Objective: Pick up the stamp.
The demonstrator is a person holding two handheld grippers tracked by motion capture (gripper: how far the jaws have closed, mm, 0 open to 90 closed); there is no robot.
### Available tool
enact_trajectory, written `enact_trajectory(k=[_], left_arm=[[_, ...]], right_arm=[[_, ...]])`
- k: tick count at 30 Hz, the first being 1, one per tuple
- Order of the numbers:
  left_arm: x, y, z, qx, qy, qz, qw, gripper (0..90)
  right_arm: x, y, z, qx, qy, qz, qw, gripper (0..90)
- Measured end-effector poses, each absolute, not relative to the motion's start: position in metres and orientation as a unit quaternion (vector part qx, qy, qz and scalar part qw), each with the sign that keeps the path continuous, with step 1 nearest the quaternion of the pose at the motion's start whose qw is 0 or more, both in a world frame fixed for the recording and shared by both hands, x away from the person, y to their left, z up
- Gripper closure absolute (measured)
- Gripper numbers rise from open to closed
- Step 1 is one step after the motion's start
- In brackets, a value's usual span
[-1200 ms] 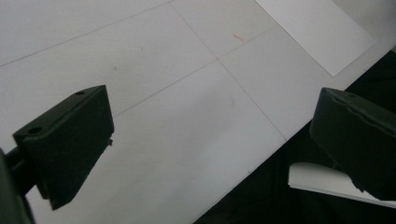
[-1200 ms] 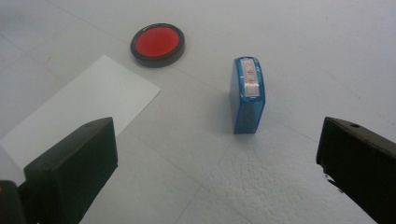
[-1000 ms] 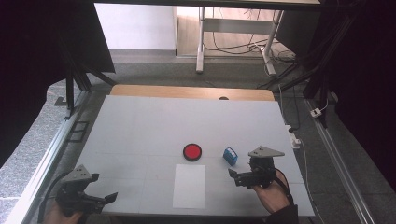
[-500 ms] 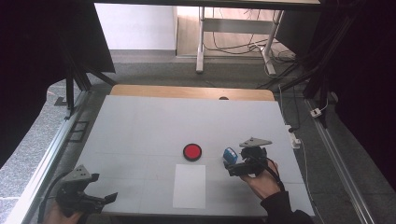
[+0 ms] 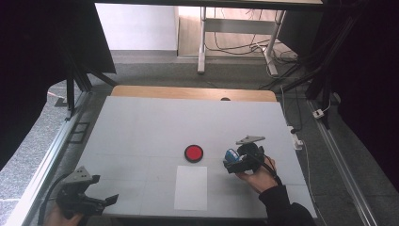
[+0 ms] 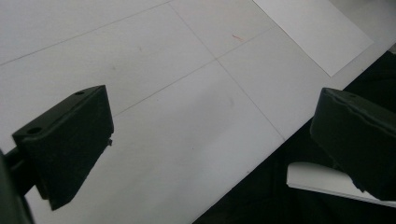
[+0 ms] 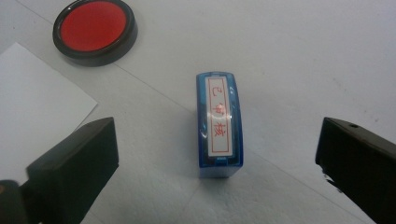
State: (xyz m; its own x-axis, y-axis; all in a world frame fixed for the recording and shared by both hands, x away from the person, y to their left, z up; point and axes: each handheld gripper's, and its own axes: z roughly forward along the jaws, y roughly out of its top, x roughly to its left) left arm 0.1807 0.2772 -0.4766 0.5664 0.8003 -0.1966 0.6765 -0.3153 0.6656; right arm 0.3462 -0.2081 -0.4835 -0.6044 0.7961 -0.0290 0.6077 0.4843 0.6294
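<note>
Stamp label: red Chinese characters

blue stamp | white top label, red frame | red Chinese characters, three in a column, look like 已审核 | no other readable text

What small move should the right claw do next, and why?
Probably ease down and close on the blue stamp. The right claw stands open with the stamp centred between its jaws, not yet touched, lying on the table.
</note>
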Motion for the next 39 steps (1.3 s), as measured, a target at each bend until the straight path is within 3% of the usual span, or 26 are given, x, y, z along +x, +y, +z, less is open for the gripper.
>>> enact_trajectory(k=[5, 6, 9, 11, 14, 15, 21, 39], left_arm=[[0.181, 0.276, -0.477, 0.808, 0.457, 0.086, 0.362, 0.0], [0.181, 0.276, -0.477, 0.808, 0.457, 0.086, 0.362, 0.0], [0.181, 0.276, -0.477, 0.808, 0.457, 0.085, 0.362, 0.0], [0.181, 0.276, -0.477, 0.809, 0.456, 0.086, 0.36, 0.0], [0.181, 0.276, -0.477, 0.81, 0.456, 0.086, 0.359, 0.0], [0.181, 0.276, -0.477, 0.809, 0.456, 0.085, 0.36, 0.0], [0.181, 0.277, -0.477, 0.81, 0.455, 0.085, 0.36, 0.0], [0.182, 0.278, -0.477, 0.807, 0.456, 0.078, 0.367, 0.1]], right_arm=[[0.35, -0.204, -0.483, 0.404, 0.853, 0.287, 0.165, 14.2], [0.351, -0.204, -0.482, 0.397, 0.857, 0.282, 0.166, 21.5], [0.354, -0.204, -0.481, 0.397, 0.857, 0.283, 0.167, 30.4], [0.355, -0.204, -0.48, 0.392, 0.861, 0.281, 0.158, 31.9], [0.358, -0.202, -0.481, 0.39, 0.866, 0.276, 0.15, 43.7], [0.358, -0.202, -0.481, 0.39, 0.866, 0.276, 0.15, 43.7], [0.364, -0.203, -0.481, 0.388, 0.869, 0.275, 0.133, 70.6], [0.357, -0.207, -0.47, 0.357, 0.877, 0.295, 0.13, 71.5]])
